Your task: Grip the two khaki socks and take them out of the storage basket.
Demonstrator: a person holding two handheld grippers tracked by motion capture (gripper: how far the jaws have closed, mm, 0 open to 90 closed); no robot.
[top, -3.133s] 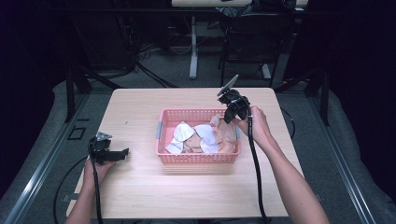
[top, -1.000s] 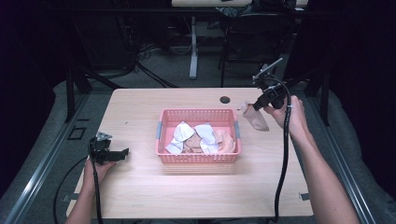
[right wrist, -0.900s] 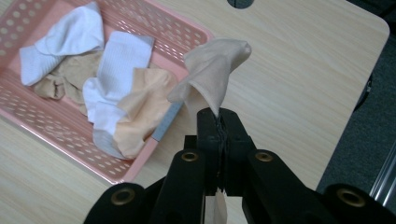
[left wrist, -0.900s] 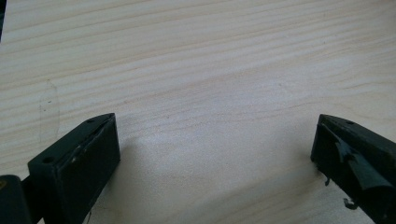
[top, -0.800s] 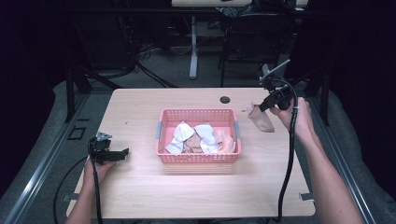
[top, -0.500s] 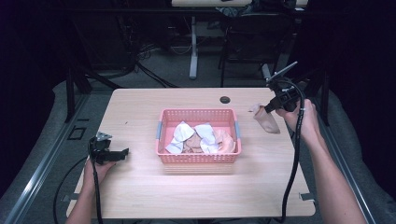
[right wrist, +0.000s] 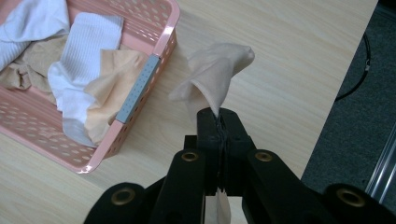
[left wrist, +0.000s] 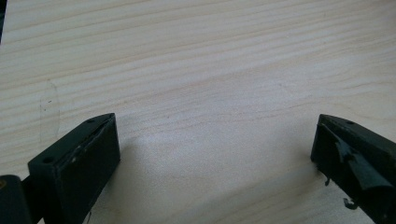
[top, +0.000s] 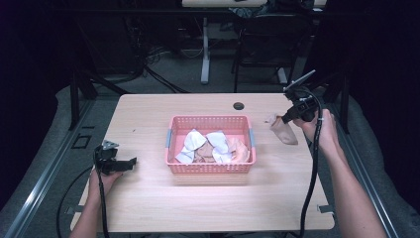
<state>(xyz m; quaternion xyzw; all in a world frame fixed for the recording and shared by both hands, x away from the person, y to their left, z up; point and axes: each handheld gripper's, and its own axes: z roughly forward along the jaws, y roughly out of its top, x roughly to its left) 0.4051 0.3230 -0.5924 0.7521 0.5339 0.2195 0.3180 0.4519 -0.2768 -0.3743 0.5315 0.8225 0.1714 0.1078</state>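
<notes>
The light wooden bench (top: 208, 203) carries a pink perforated plastic basket (top: 210, 167) with grey handle strips near its middle. The basket holds a heap of white ribbed socks (top: 194, 143) and beige thin socks (top: 241, 148), lying loosely on one another. The right tongs (top: 286, 118), held in the person's right hand (top: 319, 133), sit over the bench's right part, beside the basket's right end and apart from it. In the right gripper view the jaws are clenched on the edge of one beige thin nylon sock (right wrist: 217, 78); that sock hangs forward from the jaw tips over bare wood, just beside the basket's grey handle (right wrist: 136, 91), not touching it as far as can be told. In the high view the same sock (top: 284, 130) droops from the tongs toward the bench surface; contact with the wood cannot be judged. The left tongs (top: 130, 163) rest low at the bench's left part, well apart from the basket, gripped by the left hand (top: 101, 178). In the left gripper view the jaws stand released, wide apart, with bare wood grain between them. A small dark round hole (top: 238, 105) sits near the bench's far edge, behind the basket.
</notes>
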